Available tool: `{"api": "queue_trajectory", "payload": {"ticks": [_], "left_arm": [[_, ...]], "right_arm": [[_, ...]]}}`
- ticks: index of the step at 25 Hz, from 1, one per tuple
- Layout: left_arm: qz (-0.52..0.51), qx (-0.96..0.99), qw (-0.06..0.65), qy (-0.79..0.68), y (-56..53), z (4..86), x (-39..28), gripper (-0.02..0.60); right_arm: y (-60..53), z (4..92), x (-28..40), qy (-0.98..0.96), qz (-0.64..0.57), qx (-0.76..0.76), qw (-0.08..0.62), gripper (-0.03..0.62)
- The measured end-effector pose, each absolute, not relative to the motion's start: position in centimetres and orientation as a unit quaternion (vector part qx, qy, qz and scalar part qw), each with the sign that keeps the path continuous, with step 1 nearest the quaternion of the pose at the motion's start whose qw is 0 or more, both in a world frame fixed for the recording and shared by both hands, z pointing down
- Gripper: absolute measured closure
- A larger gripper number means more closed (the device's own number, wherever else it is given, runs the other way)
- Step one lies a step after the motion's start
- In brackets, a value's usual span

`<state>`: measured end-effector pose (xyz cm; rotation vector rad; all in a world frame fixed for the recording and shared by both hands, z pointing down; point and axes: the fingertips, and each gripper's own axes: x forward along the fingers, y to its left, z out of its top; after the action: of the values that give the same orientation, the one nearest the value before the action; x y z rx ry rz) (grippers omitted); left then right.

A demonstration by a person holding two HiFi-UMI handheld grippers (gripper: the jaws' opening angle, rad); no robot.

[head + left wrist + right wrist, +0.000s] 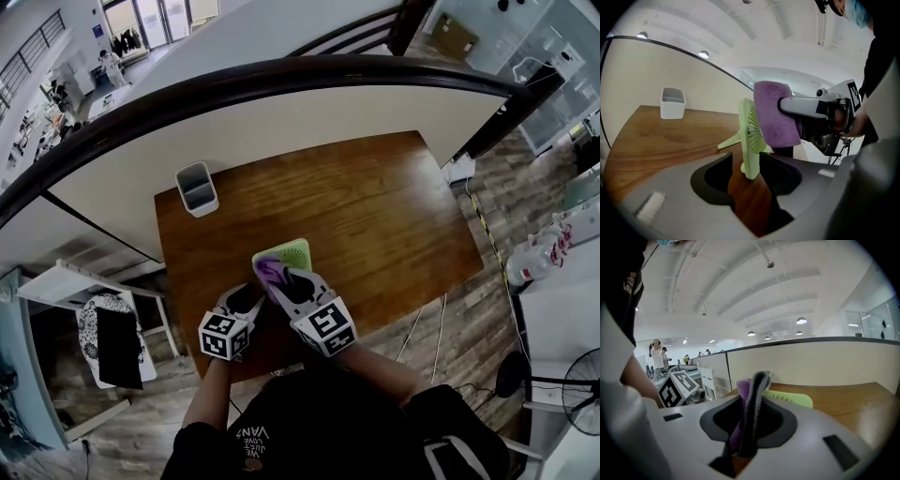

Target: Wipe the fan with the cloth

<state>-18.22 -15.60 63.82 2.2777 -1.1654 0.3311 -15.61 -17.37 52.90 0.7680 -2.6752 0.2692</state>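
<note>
A light green fan stands upright on the wooden table, seen edge-on in the left gripper view. My left gripper is open, and the fan's foot stands between its jaws without being pressed. My right gripper is shut on a purple cloth, which lies against the fan's grille. In the head view the fan sits near the table's front edge with the cloth over it, the right gripper on it and the left gripper just beside. The right gripper view shows the cloth clamped between the jaws, with the fan behind.
A white rectangular container stands at the table's far left corner, also visible as the container in the left gripper view. A curved partition wall runs behind the table. A white chair stands on the floor at the left.
</note>
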Motion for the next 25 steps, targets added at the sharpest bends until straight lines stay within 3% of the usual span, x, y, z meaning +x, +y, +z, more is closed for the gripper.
{"api": "queue_trajectory", "payload": {"ticks": [5, 9, 25], "left_arm": [[0.15, 0.849, 0.275, -0.425, -16.5, 64.9, -17.3, 0.417], [0.165, 0.85, 0.271, -0.42, -16.9, 64.9, -16.7, 0.479], [0.158, 0.853, 0.281, -0.411, -17.3, 64.6, -16.6, 0.488]], "right_arm": [[-17.8, 54.5, -16.7, -0.944, 0.089, 0.252, 0.194, 0.5], [-18.3, 54.4, -16.7, -0.945, 0.091, 0.247, 0.192, 0.5], [-21.6, 54.6, -8.7, -0.91, 0.12, 0.348, 0.188, 0.5]]}}
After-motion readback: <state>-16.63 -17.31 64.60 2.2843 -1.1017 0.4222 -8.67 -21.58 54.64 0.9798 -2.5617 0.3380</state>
